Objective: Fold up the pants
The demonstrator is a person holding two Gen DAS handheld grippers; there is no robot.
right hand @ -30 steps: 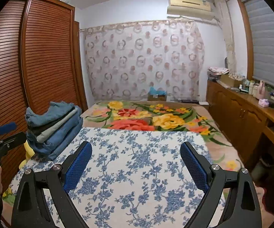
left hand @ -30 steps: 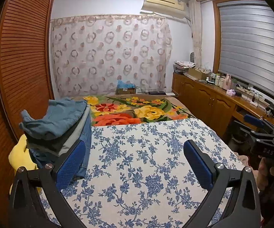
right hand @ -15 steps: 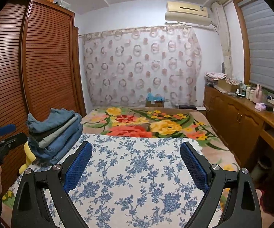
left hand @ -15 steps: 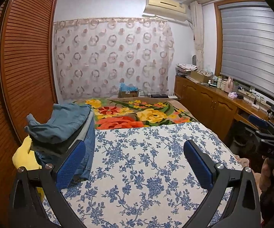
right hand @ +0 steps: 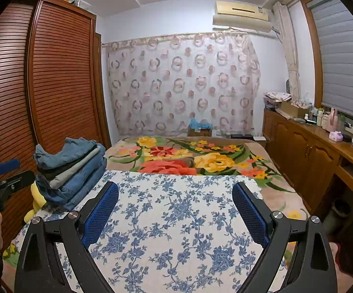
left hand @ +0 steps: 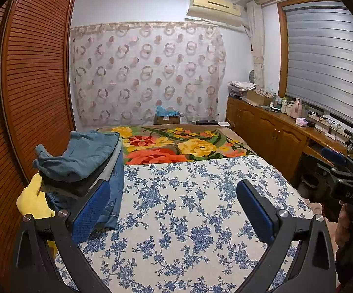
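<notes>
A stack of folded pants [left hand: 83, 163] in blue, black and grey lies at the left edge of the bed; it also shows in the right wrist view [right hand: 71, 171]. My left gripper [left hand: 174, 207] is open and empty above the blue-flowered sheet [left hand: 188, 219], its left finger just right of the stack. My right gripper [right hand: 175, 210] is open and empty above the same sheet [right hand: 176, 219], to the right of the stack. Each gripper shows at the edge of the other's view: the right [left hand: 342, 171] and the left [right hand: 3, 178].
A yellow soft toy [left hand: 33, 200] lies under the stack's left side. A slatted wooden wardrobe [right hand: 54, 85] stands at the left. A flowered blanket [right hand: 188, 156] covers the far bed. Wooden cabinets [right hand: 311, 156] with bottles run along the right wall. A cardboard box [right hand: 199, 129] sits by the curtain.
Both views have tilted upward and drawn back a little; the bed and the stack sit lower in frame. Both grippers stay open and empty.
</notes>
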